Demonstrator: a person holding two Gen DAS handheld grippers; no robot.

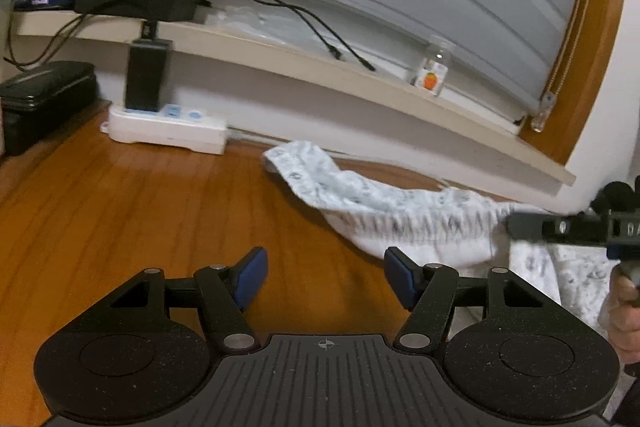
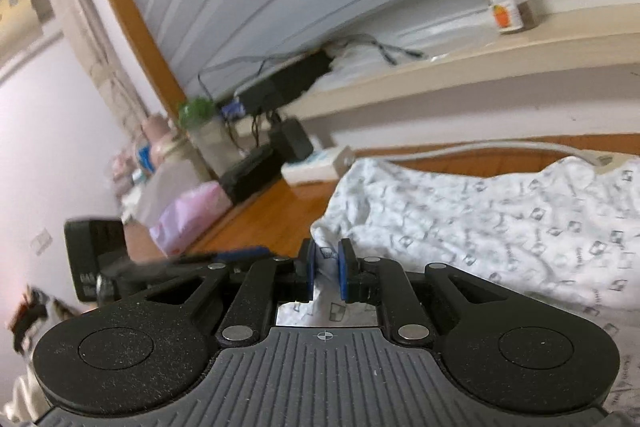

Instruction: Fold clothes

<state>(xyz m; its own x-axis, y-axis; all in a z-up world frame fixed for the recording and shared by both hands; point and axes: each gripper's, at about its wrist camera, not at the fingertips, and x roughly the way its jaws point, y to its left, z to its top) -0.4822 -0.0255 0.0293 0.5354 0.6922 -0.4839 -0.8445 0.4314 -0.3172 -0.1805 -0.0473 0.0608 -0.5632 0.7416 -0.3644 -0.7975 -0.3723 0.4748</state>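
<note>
- Garment (image 1: 400, 211) lies crumpled along your table's (image 1: 120, 195) far edge, below the sill.
- Right gripper (image 2: 326, 269): jaws pinched on a garment edge.
- Left gripper (image 1: 326, 277): wide, empty; likely next takes the opposite edge to spread it.

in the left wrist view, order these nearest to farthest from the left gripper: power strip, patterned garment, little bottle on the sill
From the left gripper:
1. patterned garment, just ahead, to the right
2. power strip, ahead left by the wall
3. little bottle, up on the sill, right
</note>
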